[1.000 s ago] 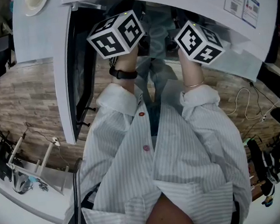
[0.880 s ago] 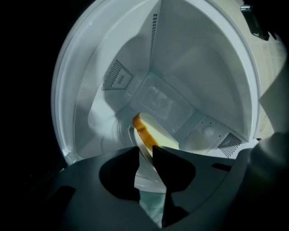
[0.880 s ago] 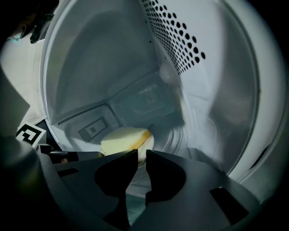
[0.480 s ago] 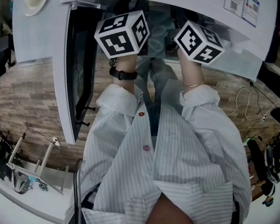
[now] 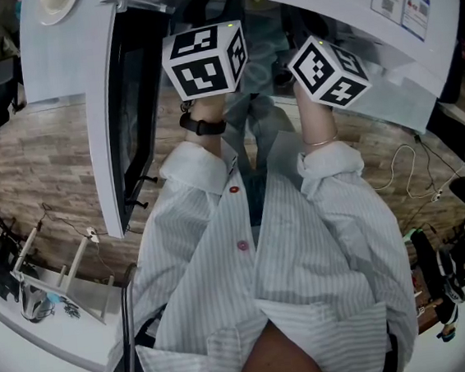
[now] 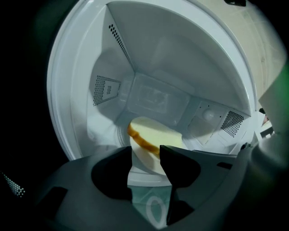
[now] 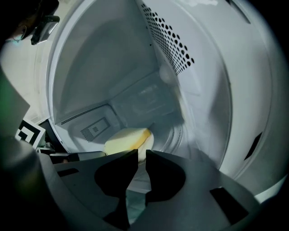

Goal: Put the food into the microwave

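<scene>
Bread [image 6: 156, 136] sits on its plate [image 6: 145, 166] inside the microwave [image 6: 149, 90]. Your left gripper [image 6: 146, 151] fingers have just been opening, spread round the rim; your right gripper [image 7: 142, 154] fingers pinch it.

Near rim of the plate [image 6: 144, 155] hides behind jaws.

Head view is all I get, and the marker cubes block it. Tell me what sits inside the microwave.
Observer: A bread slice on a white plate, inside the microwave cavity.
Operator: Report the left gripper.
Observer: The left gripper has just been opening its fingers; they stand apart, with the plate's rim in the gap.
Operator: Now the right one.
Observer: The right gripper has its fingers nearly together, pinching the plate's near rim.
</scene>
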Demonstrator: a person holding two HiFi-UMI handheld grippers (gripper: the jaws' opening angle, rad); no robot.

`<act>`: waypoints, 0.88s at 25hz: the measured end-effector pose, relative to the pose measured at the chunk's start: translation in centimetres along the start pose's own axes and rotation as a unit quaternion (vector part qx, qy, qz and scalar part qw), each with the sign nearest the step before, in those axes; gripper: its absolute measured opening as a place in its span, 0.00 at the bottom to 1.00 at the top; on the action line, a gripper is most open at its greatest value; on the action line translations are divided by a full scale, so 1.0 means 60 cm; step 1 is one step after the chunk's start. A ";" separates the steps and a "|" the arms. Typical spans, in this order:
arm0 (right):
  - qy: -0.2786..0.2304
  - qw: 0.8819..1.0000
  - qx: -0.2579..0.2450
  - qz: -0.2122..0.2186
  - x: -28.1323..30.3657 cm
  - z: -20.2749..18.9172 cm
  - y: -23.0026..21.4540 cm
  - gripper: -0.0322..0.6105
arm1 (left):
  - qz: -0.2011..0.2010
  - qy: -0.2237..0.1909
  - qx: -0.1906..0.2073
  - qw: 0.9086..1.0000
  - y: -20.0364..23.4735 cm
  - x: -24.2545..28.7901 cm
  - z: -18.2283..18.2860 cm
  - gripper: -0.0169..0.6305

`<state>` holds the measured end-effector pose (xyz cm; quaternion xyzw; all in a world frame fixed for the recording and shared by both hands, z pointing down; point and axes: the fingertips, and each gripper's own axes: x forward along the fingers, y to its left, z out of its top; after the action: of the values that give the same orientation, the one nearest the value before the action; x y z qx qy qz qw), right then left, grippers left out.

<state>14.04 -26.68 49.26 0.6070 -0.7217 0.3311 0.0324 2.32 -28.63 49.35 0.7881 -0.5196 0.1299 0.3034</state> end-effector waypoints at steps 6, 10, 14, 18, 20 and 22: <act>-0.001 1.000 0.001 -0.002 -0.005 -0.002 0.001 0.16 | -0.003 -0.004 -0.011 1.000 0.003 -0.008 0.005 0.31; -0.004 1.000 -0.001 -0.004 -0.012 -0.001 0.002 0.16 | -0.009 -0.006 -0.013 1.000 0.000 -0.015 0.001 0.31; -0.008 1.000 -0.002 -0.001 -0.025 0.003 0.013 0.16 | -0.011 -0.009 -0.009 1.000 -0.001 -0.031 0.003 0.31; -0.008 1.000 -0.005 0.008 -0.040 0.007 0.027 0.16 | -0.014 -0.012 -0.005 1.000 -0.011 -0.049 0.006 0.31; -0.007 1.000 -0.006 0.013 -0.047 0.010 0.033 0.16 | -0.018 -0.013 -0.006 1.000 -0.019 -0.055 0.007 0.31; -0.007 1.000 -0.010 0.021 -0.053 0.015 0.042 0.16 | -0.020 -0.016 -0.010 1.000 -0.025 -0.064 0.012 0.31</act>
<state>12.95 -24.31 46.01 0.5937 -0.7380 0.3197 0.0265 1.96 -25.79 46.28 0.7974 -0.5097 0.1056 0.3052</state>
